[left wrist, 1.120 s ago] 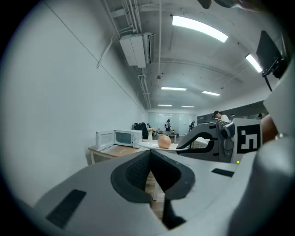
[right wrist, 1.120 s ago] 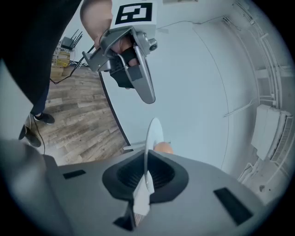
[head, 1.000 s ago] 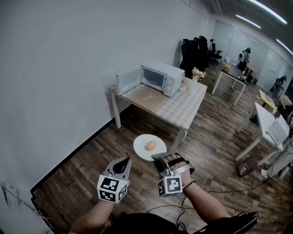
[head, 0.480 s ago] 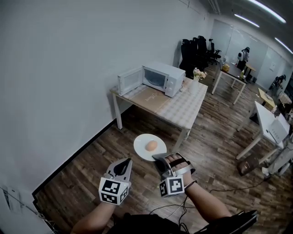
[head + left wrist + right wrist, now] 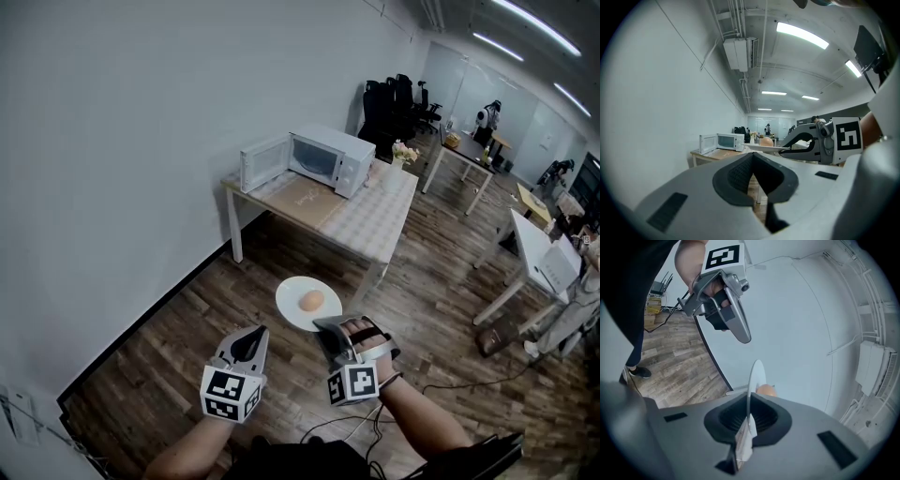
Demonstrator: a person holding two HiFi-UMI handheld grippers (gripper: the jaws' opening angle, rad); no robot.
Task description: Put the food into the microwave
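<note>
Microwave (image 5: 319, 161) on the table (image 5: 375, 223) sits well ahead of our fingers (image 5: 242, 349); our right gripper (image 5: 323, 325) pinches the plate (image 5: 290, 300), left gripper (image 5: 258, 330) pressed together.

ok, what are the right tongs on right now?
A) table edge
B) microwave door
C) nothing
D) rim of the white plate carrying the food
D: the right gripper view shows the right tongs shut on the rim of the white plate, with the round food on it.
</note>
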